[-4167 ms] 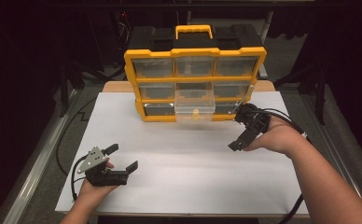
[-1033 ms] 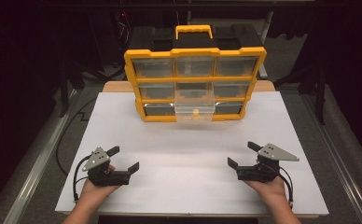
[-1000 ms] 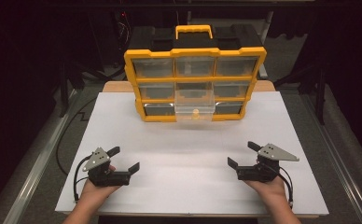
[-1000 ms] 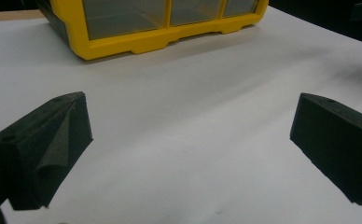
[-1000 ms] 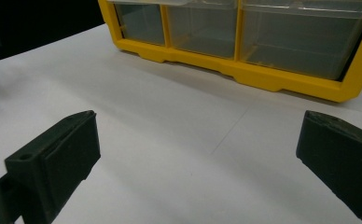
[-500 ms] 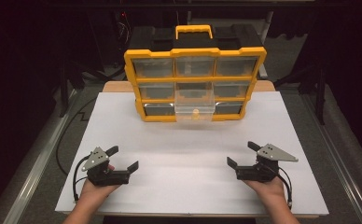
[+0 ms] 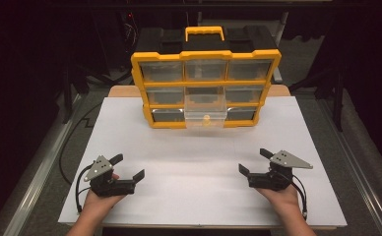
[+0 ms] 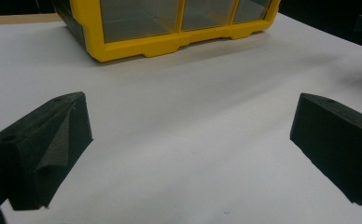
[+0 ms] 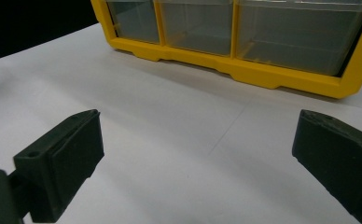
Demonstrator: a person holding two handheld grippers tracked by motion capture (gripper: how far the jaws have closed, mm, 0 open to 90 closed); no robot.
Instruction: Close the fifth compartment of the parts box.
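A yellow and black drawer organiser (image 7: pixel 206 81) stands at the back of the white table (image 7: pixel 194 162). Its bottom middle clear drawer (image 7: pixel 205 114) is pulled out, with a small yellow item (image 7: pixel 206 119) inside. My left gripper (image 7: pixel 127 167) rests near the front left of the table, open, nothing between its jaws. My right gripper (image 7: pixel 254 161) rests near the front right, also open and empty. In the left gripper view the organiser's yellow base (image 8: pixel 170 42) lies ahead beyond my left gripper (image 8: pixel 188 140). In the right gripper view the organiser (image 9: pixel 244 42) stands past my right gripper (image 9: pixel 198 158).
A black carry handle section with a yellow grip (image 7: pixel 205 33) tops the organiser. A wooden strip (image 7: pixel 277 91) edges the table behind it. Metal rails (image 7: pixel 36 167) run along both sides of the table. Cables (image 7: pixel 80 179) trail from each gripper.
About four seconds ago my right gripper was up by the organiser's lower right drawer; it now rests at the front right. Over the last second nothing has visibly moved.
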